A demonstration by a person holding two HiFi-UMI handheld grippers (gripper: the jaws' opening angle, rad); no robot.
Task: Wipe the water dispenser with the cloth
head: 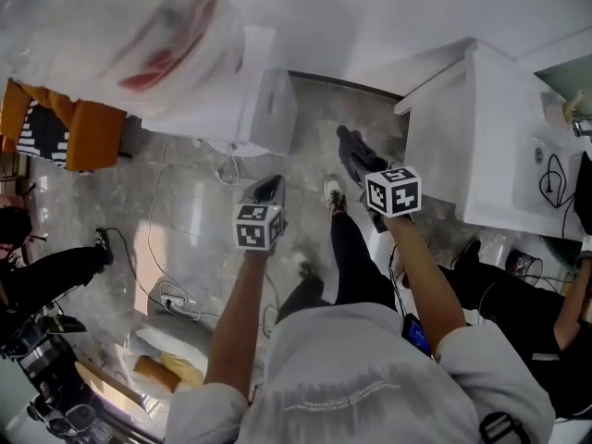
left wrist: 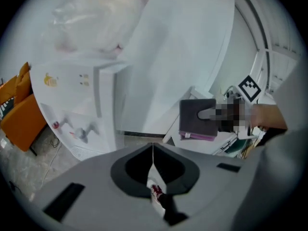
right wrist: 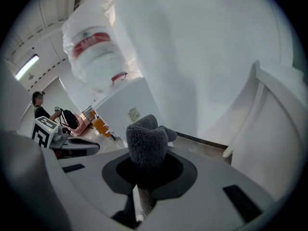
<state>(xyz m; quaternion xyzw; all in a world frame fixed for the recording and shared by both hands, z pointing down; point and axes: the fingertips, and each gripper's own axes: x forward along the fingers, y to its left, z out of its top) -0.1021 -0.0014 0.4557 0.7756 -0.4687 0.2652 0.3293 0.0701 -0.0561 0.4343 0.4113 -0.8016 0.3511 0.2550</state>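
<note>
The white water dispenser [head: 250,100] stands ahead on the left, its bottle [head: 139,26] wrapped in clear plastic. My right gripper [head: 356,155] is shut on a dark grey fluffy cloth [right wrist: 147,143], held in the air to the right of the dispenser and apart from it. In the right gripper view the dispenser [right wrist: 127,107] and its bottle [right wrist: 94,52] are ahead on the left. My left gripper [head: 265,189] hangs in front of the dispenser [left wrist: 82,105], jaws shut with nothing between them. From the left gripper view the folded cloth [left wrist: 197,119] shows at the right.
A white cabinet [head: 481,137] stands close on the right. An orange chair [head: 83,132] is left of the dispenser. A power strip with cables [head: 171,299] lies on the marble floor. People in black are at the left [head: 55,271] and right [head: 527,313] edges.
</note>
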